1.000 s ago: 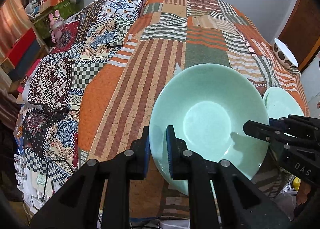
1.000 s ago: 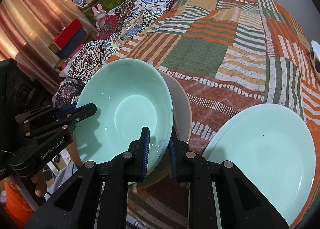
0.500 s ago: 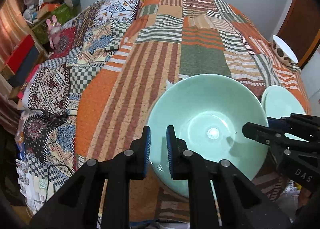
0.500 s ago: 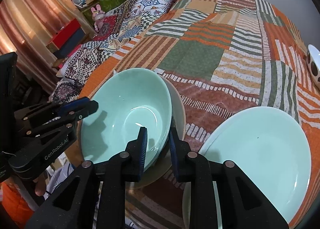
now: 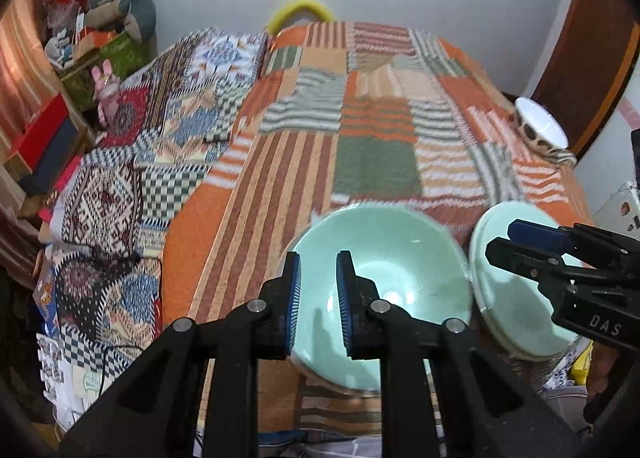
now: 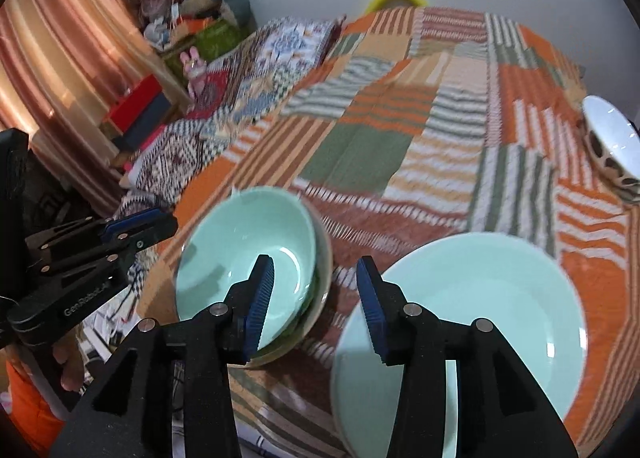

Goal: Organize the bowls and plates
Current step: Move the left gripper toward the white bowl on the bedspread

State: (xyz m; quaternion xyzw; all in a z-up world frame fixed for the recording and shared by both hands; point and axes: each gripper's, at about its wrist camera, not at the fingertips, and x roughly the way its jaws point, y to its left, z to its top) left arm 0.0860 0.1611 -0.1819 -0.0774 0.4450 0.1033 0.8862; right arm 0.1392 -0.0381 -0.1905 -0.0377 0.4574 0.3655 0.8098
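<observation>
A mint-green bowl (image 5: 400, 278) (image 6: 248, 250) rests nested in a beige bowl (image 6: 326, 270) near the front edge of the bed. To its right lies a mint-green plate (image 5: 516, 298) (image 6: 480, 318). A white bowl with brown spots (image 5: 540, 126) (image 6: 612, 146) sits at the bed's far right edge. My left gripper (image 5: 318, 298) (image 6: 168, 220) hovers above the green bowl's left rim, its jaws opening by a narrow gap, pressing on nothing. My right gripper (image 6: 316, 298) (image 5: 502, 238) hangs over the bowl's right rim with its jaws opening wide and nothing gripped.
The dishes lie on a patchwork quilt (image 5: 376, 162) of orange, green and striped patches. A patterned blanket (image 5: 120, 186) covers the bed's left side. Boxes and soft toys (image 5: 100, 38) crowd the left wall, with a curtain (image 6: 60, 58) beside them. A wooden door (image 5: 592, 58) stands at the right.
Both grippers held the tilted green bowl by its rim, lowered it into the beige bowl, then let go and rose. The right jaws have spread wide, the left only slightly.
</observation>
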